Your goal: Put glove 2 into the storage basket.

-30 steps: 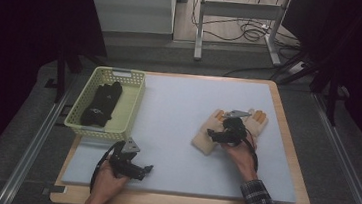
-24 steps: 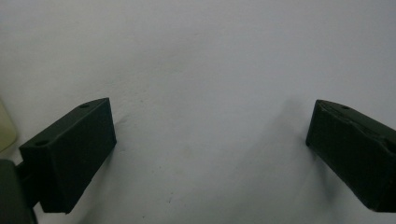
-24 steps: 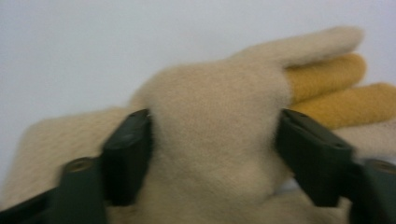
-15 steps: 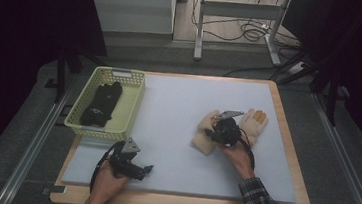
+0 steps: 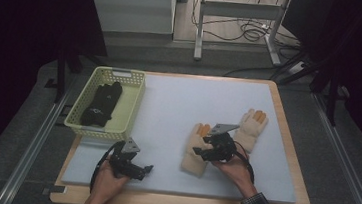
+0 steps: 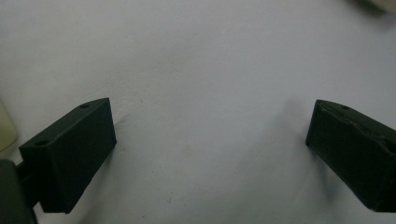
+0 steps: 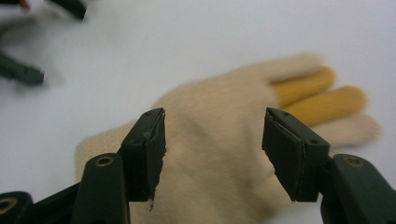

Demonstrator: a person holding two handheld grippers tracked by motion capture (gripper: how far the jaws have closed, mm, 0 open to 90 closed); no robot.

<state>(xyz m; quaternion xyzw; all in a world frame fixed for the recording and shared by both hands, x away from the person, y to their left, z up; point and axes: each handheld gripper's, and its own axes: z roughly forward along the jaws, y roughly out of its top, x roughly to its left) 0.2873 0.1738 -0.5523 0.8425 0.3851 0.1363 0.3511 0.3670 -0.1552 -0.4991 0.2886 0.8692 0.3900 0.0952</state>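
Left gripper: sitting at the near edge of the pad, about 7 o'clock, in the person's left hand. Jaws are standing wide apart over bare pale-blue pad, holding nothing.

Right gripper: hovering over the near glove, around 5 o'clock on the table. Jaws have just been opening again after closing; they are now standing partly open, the glove's palm lying between and beneath them without being pinched.

Near glove: cream, fuzzy knit, lying flat, cuff toward the person. Two middle fingers are showing mustard-orange; outer fingers are cream.

Second glove: same cream knit with orange fingertips, lying just beyond at 1 o'clock of the first, fingers pointing away.

Basket: pale yellow-green, latticed, at 10 o'clock, carrying a dark glove.

Wooden table edge: framing the pad.
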